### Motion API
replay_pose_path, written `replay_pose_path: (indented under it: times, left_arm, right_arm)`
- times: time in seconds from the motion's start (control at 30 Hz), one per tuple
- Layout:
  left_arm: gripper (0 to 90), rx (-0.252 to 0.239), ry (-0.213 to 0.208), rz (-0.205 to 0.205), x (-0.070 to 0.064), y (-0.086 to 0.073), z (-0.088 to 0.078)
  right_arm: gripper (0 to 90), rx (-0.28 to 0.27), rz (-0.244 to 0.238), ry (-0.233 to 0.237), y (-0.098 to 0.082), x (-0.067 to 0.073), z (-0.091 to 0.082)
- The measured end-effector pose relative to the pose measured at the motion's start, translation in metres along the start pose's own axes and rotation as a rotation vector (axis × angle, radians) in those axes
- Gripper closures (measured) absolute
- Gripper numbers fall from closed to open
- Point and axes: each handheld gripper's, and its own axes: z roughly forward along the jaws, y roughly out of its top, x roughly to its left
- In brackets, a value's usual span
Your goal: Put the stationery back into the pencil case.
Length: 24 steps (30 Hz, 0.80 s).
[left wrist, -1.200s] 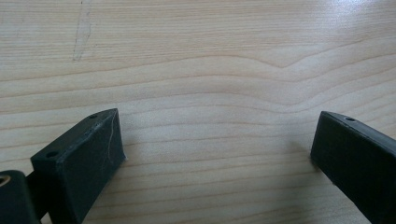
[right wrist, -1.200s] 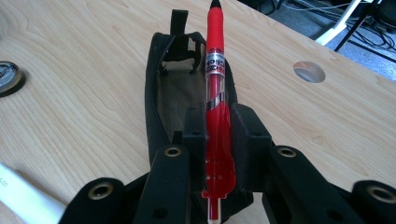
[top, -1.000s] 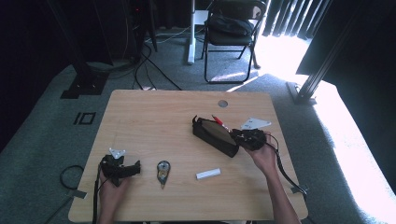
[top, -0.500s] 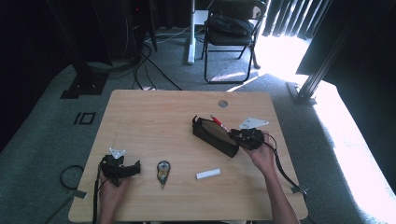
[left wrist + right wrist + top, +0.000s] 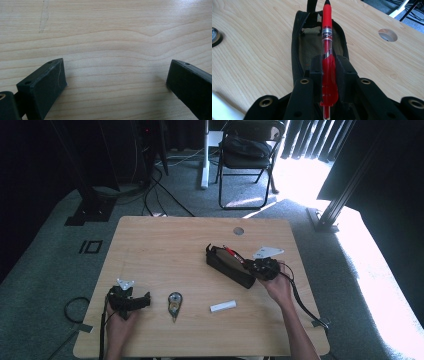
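A black pencil case [image 5: 227,266] lies open, slanted across the right half of the table. My right gripper [image 5: 254,266] is at its near end, shut on a red pen [image 5: 233,254]. In the right gripper view the red pen [image 5: 327,35] is clamped between the pads at its clip end, and its tip points out over the open pencil case [image 5: 297,52]. My left gripper [image 5: 147,300] rests near the table's front left corner. The left gripper [image 5: 116,75] has its jaws wide apart over bare wood, with nothing between them.
A small round tape dispenser [image 5: 174,303] and a white stick-shaped thing [image 5: 222,306] lie between the two hands. A cable hole [image 5: 238,230] sits near the table's far edge. A folding chair [image 5: 247,150] and floor cables stand beyond the table.
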Motion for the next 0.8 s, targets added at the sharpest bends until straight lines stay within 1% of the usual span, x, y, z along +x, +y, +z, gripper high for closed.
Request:
replay_pose_path:
  times: [0.5,0.6,0.8]
  left_arm:
    - [2.6,0.0,0.0,0.0,0.0,0.0,0.0]
    - [2.5,0.0,0.0,0.0,0.0,0.0,0.0]
    - [2.6,0.0,0.0,0.0,0.0,0.0,0.0]
  right_arm:
    - [76.5,0.012,-0.006,0.013,0.001,0.002,0.008]
    - [76.5,0.02,-0.013,0.019,0.001,0.003,0.01]
    - [76.5,0.021,-0.026,0.021,0.004,0.005,0.012]
